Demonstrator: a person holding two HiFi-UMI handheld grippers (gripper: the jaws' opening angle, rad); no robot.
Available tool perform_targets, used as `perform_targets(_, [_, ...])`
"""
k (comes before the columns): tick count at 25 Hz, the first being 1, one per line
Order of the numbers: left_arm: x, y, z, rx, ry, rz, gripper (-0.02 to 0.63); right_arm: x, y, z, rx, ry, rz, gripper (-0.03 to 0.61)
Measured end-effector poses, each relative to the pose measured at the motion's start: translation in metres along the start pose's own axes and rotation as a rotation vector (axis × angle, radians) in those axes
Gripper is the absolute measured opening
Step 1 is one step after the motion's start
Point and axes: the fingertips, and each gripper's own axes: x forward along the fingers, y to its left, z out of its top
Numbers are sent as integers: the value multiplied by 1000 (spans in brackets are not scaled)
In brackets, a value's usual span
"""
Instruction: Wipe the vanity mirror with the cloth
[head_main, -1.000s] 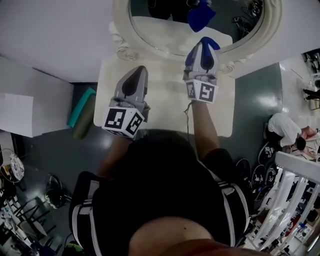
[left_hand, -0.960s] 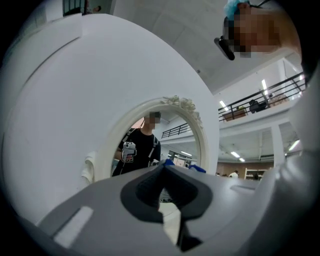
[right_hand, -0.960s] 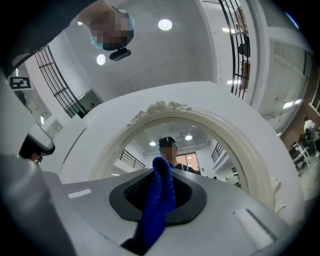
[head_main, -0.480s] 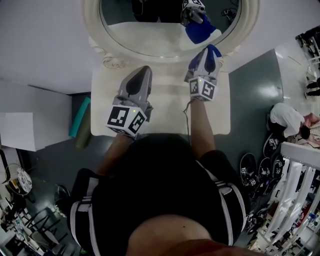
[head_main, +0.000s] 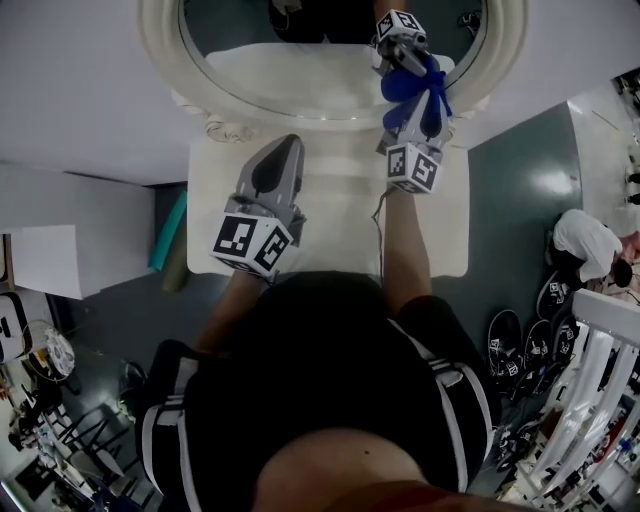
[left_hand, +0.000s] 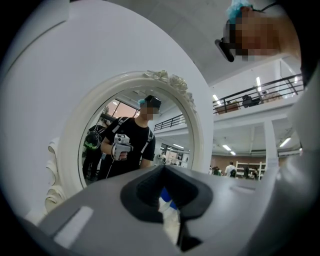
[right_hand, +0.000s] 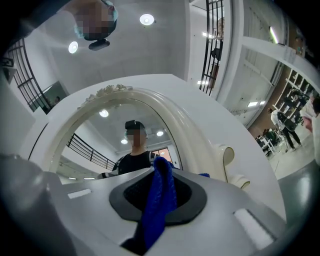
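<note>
Cloth (head_main: 418, 88), blue, sits pinched in the closed fingers of the right gripper (head_main: 412, 120), at the lower right rim of the vanity mirror (head_main: 300, 55). Left gripper (head_main: 275, 148) hovers over the counter (head_main: 330, 225), fingers together, empty. Pressing too hard could scrape hard fingertips on glass or rock the mirror.

Grey tapered left gripper (head_main: 281, 148) and right gripper (head_main: 408, 112) noted, dark inner pads, white cube with black square markers (head_main: 250, 243) fitted to each, thin dark cable (head_main: 379, 215) recorded, black short-sleeved shirt (head_main: 330, 380) worn, white-striped.
</note>
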Motion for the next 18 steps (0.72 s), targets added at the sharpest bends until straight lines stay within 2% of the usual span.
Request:
perform_targets(8, [10, 6, -9, -9, 10, 16, 9, 2, 0, -2, 7, -35, -22, 39])
perform_targets(12, [7, 11, -8, -14, 8, 27, 9, 6, 21, 0, 41, -52, 32, 40])
perform_targets(18, [-9, 30, 3, -13, -3, 50, 9, 9, 40, 0, 90, -70, 14, 37])
